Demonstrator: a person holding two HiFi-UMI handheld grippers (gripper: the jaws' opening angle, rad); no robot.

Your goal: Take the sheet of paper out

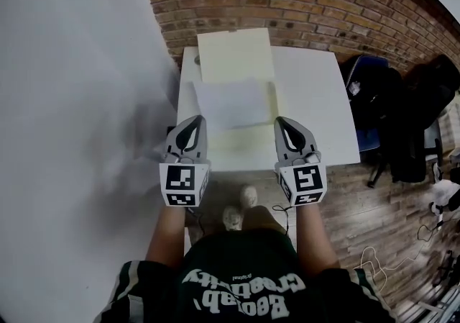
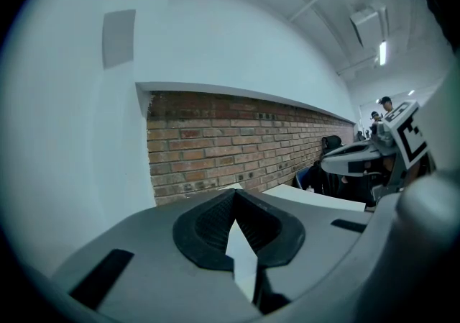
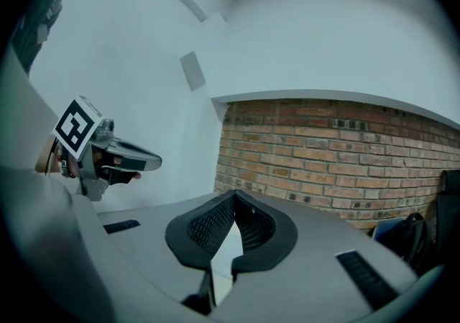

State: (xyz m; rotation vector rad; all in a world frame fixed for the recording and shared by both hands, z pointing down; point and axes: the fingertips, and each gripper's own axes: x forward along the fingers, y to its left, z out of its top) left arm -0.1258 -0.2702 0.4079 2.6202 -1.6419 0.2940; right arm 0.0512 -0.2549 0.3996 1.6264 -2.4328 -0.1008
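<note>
Presently the left gripper (image 1: 195, 120) and right gripper (image 1: 281, 121) are held at the table's (image 1: 313, 88) near edge, jaws pressed together, near the sheet of paper (image 1: 230, 104).

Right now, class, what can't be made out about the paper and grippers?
- Head view: whether a sheet lies inside the hazy clear plastic sleeve; too blurred.
- Head view: the middle of the pale yellow sheet, covered by the sleeve.
- Gripper views: most of the white table, blocked by the grey bodies of the left gripper and right gripper.
</note>
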